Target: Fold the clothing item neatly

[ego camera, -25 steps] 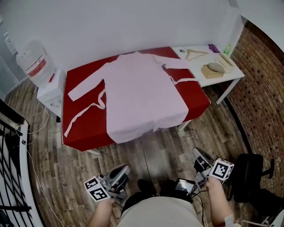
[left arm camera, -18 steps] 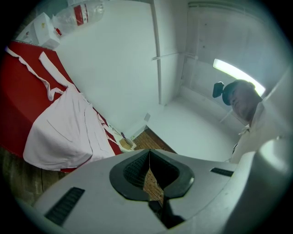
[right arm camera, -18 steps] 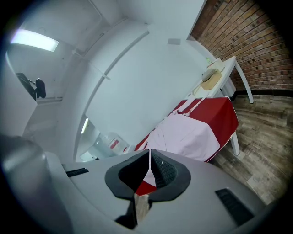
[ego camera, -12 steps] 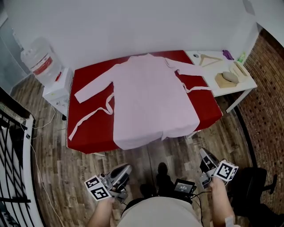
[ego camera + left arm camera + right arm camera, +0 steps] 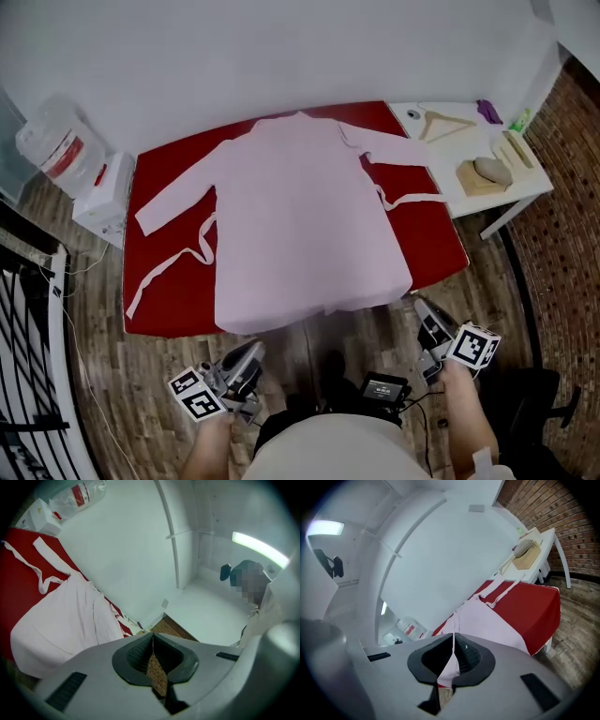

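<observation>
While both grippers are held short of the table, the left gripper and right gripper each have their jaws pressed together with nothing between them. One pink robe lies spread on the red table, hem overhanging the near edge. Beyond it, one water bottle bears a red label, print unreadable. One wooden hanger lies on the white side table.

Grey moulded left tool and right tool, each with a black-and-white marker cube; dark ribbed pads; pale shirt; black screen unit at the waist, thin cable trailing.
</observation>
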Tool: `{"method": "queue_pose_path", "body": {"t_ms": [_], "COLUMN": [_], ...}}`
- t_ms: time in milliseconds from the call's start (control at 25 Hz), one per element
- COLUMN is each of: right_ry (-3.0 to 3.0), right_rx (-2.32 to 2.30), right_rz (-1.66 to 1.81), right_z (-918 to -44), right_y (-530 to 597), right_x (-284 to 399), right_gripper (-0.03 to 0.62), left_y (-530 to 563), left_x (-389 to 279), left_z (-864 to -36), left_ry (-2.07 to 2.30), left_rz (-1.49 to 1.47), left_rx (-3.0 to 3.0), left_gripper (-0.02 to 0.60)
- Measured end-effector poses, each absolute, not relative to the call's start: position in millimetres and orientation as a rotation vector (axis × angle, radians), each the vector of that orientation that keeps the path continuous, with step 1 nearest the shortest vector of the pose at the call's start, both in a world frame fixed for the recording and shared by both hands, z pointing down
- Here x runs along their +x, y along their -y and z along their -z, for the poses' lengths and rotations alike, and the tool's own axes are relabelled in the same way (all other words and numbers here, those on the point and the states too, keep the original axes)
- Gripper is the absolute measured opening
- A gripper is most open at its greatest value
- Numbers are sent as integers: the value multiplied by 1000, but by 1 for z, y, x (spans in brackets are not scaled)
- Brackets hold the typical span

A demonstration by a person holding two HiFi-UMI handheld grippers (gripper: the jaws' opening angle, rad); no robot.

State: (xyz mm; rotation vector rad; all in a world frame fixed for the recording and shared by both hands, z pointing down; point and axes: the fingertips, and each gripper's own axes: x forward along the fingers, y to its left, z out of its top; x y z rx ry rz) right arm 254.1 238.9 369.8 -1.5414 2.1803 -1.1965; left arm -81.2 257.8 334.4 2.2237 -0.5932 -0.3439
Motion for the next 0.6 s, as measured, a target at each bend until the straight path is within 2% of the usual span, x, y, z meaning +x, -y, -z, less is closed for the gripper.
{"method": "queue_pose_path", "body": {"t_ms": [600], "right_ry": [-2172], "right_rx": [-1581], "right_rz": [1216], "right_z": [-369], "right_y": [-166], "right_x": [269], "right_gripper": [15], "left_y": [-185], "left_x": [-73], "left_z": [-341], "left_ry": [603], "left_rz": [305], "left_rx": [2235], "left_gripper": [5]}}
